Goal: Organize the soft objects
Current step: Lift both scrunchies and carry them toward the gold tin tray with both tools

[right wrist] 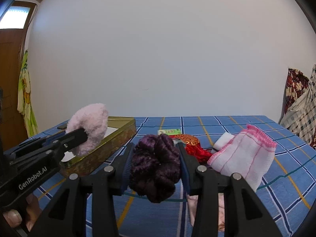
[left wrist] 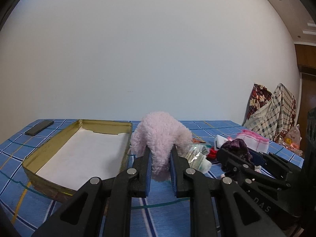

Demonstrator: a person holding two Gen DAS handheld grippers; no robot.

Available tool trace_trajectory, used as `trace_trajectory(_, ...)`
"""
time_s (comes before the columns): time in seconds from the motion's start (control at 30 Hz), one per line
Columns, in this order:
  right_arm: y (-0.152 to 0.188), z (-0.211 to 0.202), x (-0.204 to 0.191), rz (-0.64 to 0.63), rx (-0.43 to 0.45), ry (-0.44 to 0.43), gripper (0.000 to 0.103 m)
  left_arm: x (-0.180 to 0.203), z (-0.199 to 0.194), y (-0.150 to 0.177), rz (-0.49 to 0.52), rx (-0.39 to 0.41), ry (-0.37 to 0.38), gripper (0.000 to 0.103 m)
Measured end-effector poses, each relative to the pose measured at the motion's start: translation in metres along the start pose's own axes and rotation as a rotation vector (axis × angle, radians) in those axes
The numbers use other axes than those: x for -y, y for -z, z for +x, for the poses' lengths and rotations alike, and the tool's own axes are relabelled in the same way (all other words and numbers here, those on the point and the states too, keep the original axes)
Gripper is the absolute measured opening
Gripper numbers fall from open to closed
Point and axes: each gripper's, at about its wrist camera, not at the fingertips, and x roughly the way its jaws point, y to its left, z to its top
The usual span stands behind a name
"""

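Note:
My left gripper (left wrist: 160,150) is shut on a fluffy pale pink scrunchie (left wrist: 161,134), held just right of a shallow gold tin (left wrist: 33,158) lined with white paper. In the right wrist view the same pink scrunchie (right wrist: 89,126) hangs over the near corner of the tin (right wrist: 110,148). My right gripper (right wrist: 155,146) is shut on a dark purple velvet scrunchie (right wrist: 156,165), which bulges out between the fingers above the blue checked tablecloth (right wrist: 237,126). In the left wrist view the purple scrunchie (left wrist: 238,147) sits to the right of the pink one.
A white cloth with pink edging (right wrist: 243,158), a red and gold pouch (right wrist: 190,144) and a small green packet (right wrist: 169,132) lie right of the tin. A clear plastic packet (left wrist: 196,156) is nearby. A flat black object (left wrist: 39,129) lies far left. Patterned bags (left wrist: 276,114) stand at the right.

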Motion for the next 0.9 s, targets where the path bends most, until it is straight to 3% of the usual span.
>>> trace_trajectory(0.33, -0.003, 0.014, -0.021, -0.013, -0.022, -0.053, 0.042, -0.029, -0.012, -0.001, -0.044, 0.013, -0.053, 0.018)
trace_trajectory(0.9, -0.003, 0.017, -0.046, -0.046, -0.019, -0.12, 0.043, -0.044, -0.02, -0.002, -0.067, 0.013, -0.105, 0.018)
